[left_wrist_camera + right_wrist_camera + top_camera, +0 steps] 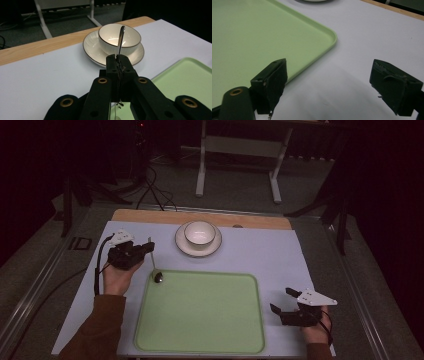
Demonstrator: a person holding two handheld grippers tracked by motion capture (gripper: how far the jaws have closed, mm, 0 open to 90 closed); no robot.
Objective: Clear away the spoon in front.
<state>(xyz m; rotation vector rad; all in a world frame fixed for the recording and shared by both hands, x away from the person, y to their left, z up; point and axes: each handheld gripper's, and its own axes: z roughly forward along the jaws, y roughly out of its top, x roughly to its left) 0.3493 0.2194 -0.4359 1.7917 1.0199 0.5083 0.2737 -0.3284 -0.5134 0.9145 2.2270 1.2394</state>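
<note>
Jaws beside tray (200, 312), bowl (200, 232) beyond

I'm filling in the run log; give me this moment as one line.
left claw: shut on spoon, bowl end on green tray corner | right claw: open, beside tray | bowl: on saucer

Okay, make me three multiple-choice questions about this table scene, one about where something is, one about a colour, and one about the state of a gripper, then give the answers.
1. Where does the bowl sit?
A. on the tray
B. on the plate
C. on the bare table

2. What colour is the tray?
A. green
B. red
C. black

3. What is the left gripper doing?
A. open over the bowl
B. shut on nothing
C. shut on the spoon

Answers: 1 B, the plate rims the bowl at the table's far edge. 2 A, it is pale green in the high view. 3 C, the spoon handle stands between its closed jaws, while the right gripper is open.
</note>
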